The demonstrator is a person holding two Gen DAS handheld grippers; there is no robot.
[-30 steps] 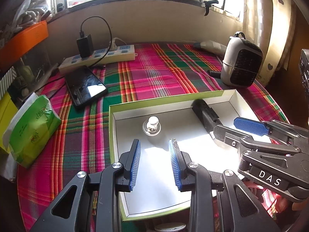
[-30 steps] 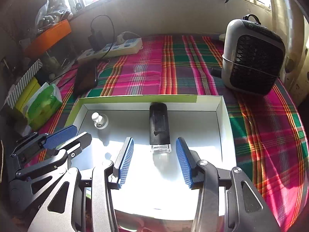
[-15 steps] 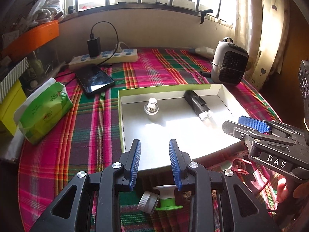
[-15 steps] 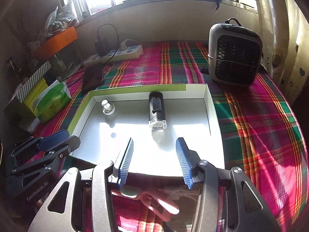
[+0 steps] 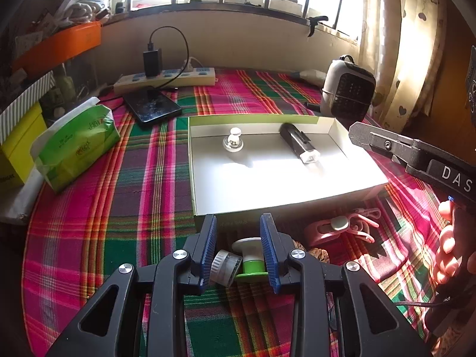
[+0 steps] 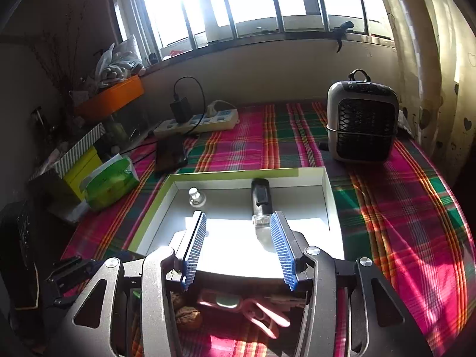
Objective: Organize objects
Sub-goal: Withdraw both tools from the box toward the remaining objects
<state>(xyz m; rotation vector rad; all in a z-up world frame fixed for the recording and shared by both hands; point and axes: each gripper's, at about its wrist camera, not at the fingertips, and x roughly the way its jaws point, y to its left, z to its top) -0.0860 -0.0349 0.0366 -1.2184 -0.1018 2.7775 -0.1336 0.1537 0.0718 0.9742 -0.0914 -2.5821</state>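
A shallow white box (image 5: 205, 184) with a green rim lies on the plaid cloth. Inside it are a small white knob-shaped piece (image 5: 233, 142) and a black torch (image 5: 297, 145) with a clear end. My left gripper (image 5: 238, 226) hangs open in front of the box's near wall, above a green-and-white spool (image 5: 250, 257) and a small silver-capped jar (image 5: 224, 264). Pink scissors (image 5: 342, 229) and a walnut (image 5: 318, 255) lie to the right. My right gripper (image 6: 238, 215) is open over the box's near part (image 6: 327, 196), with nothing between its pads; the torch (image 6: 260, 199) lies just beyond.
A grey fan heater (image 6: 361, 122) stands at the back right. A power strip (image 5: 166, 78) with a charger, a dark phone (image 5: 151, 107), a green tissue pack (image 5: 74, 145) and a yellow box (image 5: 17, 145) line the back and left. A curtain hangs at right.
Both grippers have drawn back from over the box toward its near edge. The spool, jar, scissors and walnut in front of the box have come into view.
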